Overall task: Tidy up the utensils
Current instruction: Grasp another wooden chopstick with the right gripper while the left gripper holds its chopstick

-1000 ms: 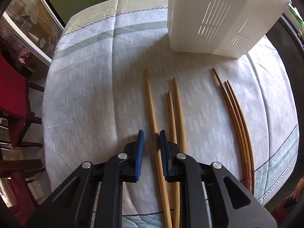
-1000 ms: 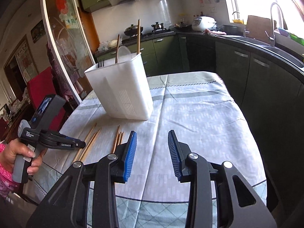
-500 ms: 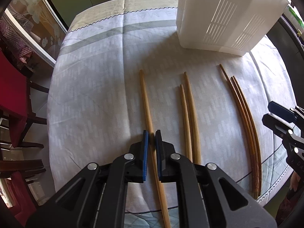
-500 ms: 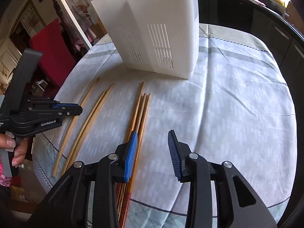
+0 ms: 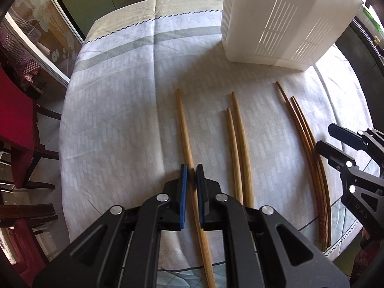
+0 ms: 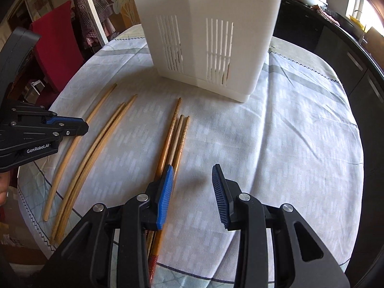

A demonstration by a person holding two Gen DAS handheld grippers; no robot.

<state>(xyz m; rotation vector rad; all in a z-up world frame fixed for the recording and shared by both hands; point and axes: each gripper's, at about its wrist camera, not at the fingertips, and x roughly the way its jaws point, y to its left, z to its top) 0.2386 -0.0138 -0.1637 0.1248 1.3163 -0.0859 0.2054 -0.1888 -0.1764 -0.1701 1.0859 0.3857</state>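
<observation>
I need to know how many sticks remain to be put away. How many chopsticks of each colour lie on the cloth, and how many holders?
Light bamboo chopsticks: 3
Dark brown chopsticks: 3
White slotted holder: 1
Total: 7

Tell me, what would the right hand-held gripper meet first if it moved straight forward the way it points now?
Probably the tablecloth: the right hand-held gripper tilts downward, open, nothing between its fingers. Farther on stands the white utensil holder; the depth is unclear.
</observation>
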